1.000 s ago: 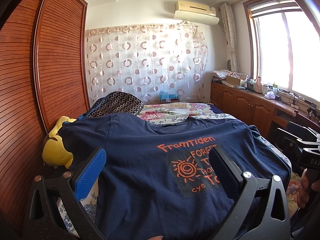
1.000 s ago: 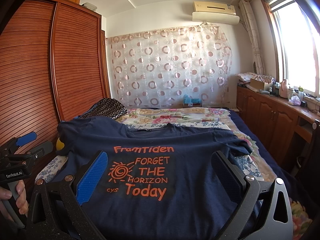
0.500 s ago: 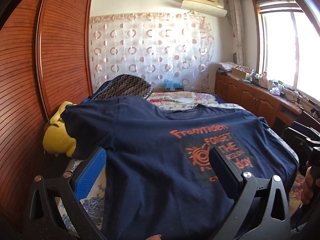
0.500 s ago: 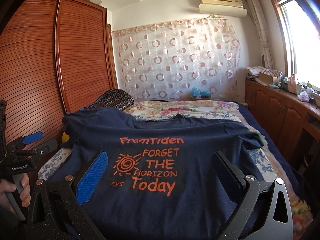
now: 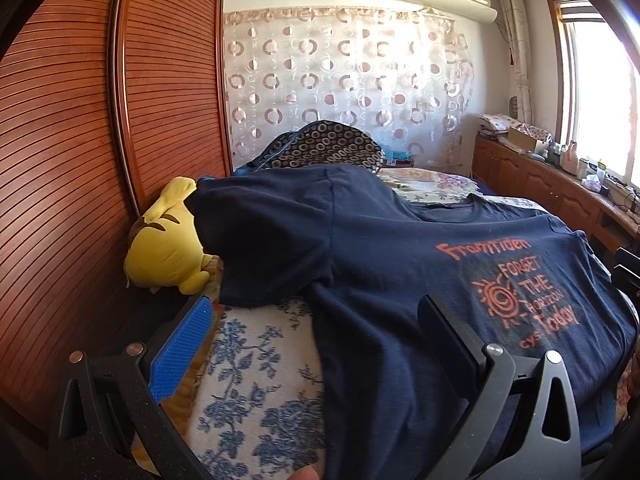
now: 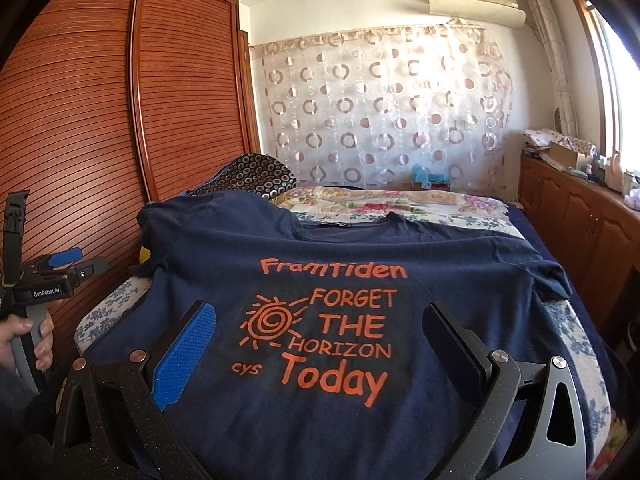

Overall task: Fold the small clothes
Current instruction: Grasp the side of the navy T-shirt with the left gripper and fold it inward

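Note:
A navy T-shirt (image 6: 360,248) with orange print lies flat, front up, on the bed; it also shows in the left wrist view (image 5: 380,248). Its left sleeve (image 5: 260,240) drapes toward a yellow plush. My left gripper (image 5: 316,320) is open and empty, near the shirt's left side over the floral bed cover. It also shows in the right wrist view (image 6: 52,276), held in a hand at the far left. My right gripper (image 6: 320,332) is open and empty, low over the shirt's printed lower part.
A yellow plush toy (image 5: 168,240) lies against the wooden wardrobe (image 5: 80,140) at the bed's left edge. A patterned pillow (image 5: 328,148) sits at the head. A floral bed cover (image 5: 256,380) lies under the shirt. Wooden cabinets (image 6: 580,232) line the right wall under the window.
My left gripper has swung left toward the shirt's left side, bringing the plush and floral cover into view. My right gripper has moved slightly closer over the print. Both stay open.

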Demonstrator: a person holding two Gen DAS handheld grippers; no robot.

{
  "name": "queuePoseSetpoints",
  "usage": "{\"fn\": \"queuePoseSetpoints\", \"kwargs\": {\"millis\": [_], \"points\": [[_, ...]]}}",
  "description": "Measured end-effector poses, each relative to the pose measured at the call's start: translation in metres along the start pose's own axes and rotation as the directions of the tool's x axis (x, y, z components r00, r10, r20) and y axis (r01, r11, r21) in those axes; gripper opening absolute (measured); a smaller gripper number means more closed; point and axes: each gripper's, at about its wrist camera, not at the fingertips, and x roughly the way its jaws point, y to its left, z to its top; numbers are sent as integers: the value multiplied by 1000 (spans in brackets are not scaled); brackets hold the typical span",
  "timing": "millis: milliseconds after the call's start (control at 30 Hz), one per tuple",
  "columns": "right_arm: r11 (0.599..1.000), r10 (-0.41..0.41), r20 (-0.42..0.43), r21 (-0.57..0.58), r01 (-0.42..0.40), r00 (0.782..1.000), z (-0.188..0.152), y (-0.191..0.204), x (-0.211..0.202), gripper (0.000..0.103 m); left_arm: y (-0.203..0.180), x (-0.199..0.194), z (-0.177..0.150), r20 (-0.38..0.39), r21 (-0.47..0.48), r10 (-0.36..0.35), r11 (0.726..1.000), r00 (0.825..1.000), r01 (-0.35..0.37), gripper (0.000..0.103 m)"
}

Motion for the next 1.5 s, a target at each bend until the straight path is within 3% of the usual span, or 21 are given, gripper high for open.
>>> {"fn": "queuePoseSetpoints", "kwargs": {"millis": [300,467,567,800,1000,1100,1167,1233,1300,1400,1500], "points": [[998,53,-41,-35,-54,998,1,5,27,103,27,28,3,-70,23,10,1000,997,-8,99],[996,76,-76,-49,-80,994,0,6,39,103,49,55,11,-138,-16,-21,1000,990,19,84],[994,81,-91,-62,-87,993,0,6,42,103,63,77,14,-192,-63,-44,997,980,32,73],[993,83,-105,-77,-91,991,-1,8,46,103,85,130,12,-322,-133,-18,991,946,-26,69],[993,83,-102,-73,-91,991,-2,9,46,103,90,151,6,-387,-199,-73,980,919,-6,62],[994,81,-100,-70,-88,992,-3,10,47,103,91,150,7,-372,-220,-109,975,922,27,42],[994,78,-100,-70,-85,992,-4,12,48,103,85,145,9,-358,-176,-66,984,931,2,24],[994,77,-101,-67,-84,992,-5,11,47,103,77,138,13,-333,-111,-17,994,943,-22,16],[994,75,-101,-68,-82,992,-6,13,47,103,69,131,17,-313,-70,-1,997,950,-22,11],[995,71,-103,-68,-78,992,-7,13,47,103,58,112,34,-244,-58,-50,998,969,37,10],[995,66,-105,-64,-73,992,-8,10,46,103,33,91,56,-192,-17,-114,993,975,113,10]]}}
